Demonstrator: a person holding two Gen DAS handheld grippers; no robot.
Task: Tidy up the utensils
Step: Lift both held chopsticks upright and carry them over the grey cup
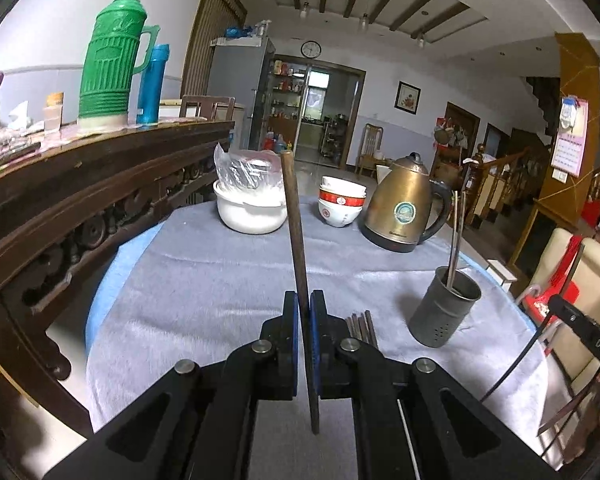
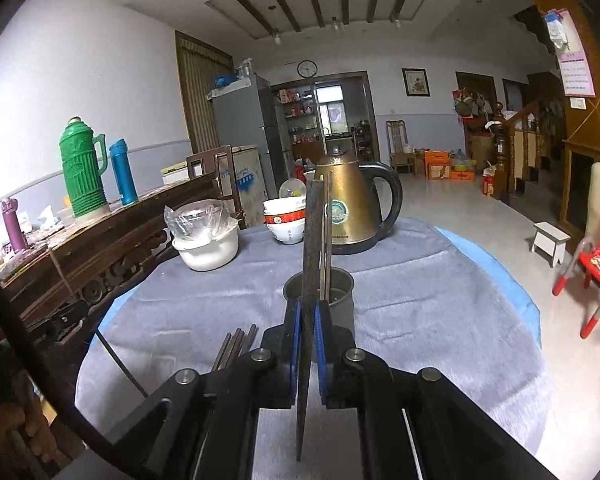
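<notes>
Left wrist view: left gripper (image 1: pixel 304 308) pinches a brown chopstick (image 1: pixel 294 224) upright; right gripper (image 2: pixel 309 320) clamps a dark chopstick (image 2: pixel 314 240) just before the metal holder (image 2: pixel 342 300). Judgement: line each tip over the rim, lower straight in, avoid tipping it. Spare chopsticks (image 1: pixel 362 322) lie on the cloth.

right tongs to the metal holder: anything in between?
Only the dark chopstick clamped in the right tongs, per the right wrist view. The metal holder stands straight ahead behind its tip; loose chopsticks lie off left.
</notes>
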